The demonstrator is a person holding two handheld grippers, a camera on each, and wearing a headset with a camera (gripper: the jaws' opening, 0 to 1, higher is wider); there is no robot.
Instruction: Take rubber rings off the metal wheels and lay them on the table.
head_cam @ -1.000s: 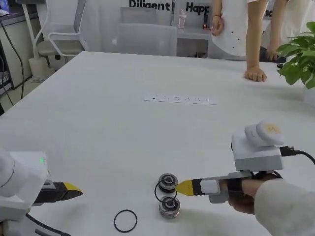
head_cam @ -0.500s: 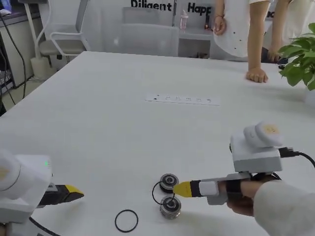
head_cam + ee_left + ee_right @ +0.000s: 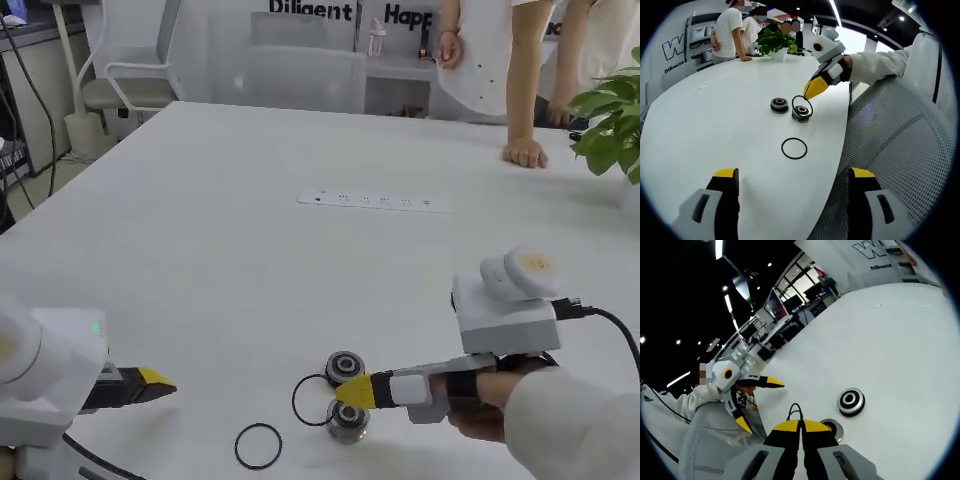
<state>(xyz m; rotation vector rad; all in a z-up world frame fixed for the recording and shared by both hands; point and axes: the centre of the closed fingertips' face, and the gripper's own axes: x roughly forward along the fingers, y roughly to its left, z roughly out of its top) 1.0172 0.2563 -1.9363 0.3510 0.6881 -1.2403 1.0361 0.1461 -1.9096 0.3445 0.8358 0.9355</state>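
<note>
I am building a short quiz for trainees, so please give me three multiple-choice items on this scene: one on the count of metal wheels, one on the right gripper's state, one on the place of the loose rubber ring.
1. How many metal wheels stand on the table? A) one B) two C) four
2. The right gripper is: A) wide open B) shut on a wheel C) shut on a rubber ring
3. The loose ring lies: A) around a wheel B) flat on the table, nearer the person than the wheels C) upright against a wheel

Key: 1 B, two wheels show in each view; 2 C, its closed jaws pinch a ring; 3 B, it lies flat, apart from both wheels.
</note>
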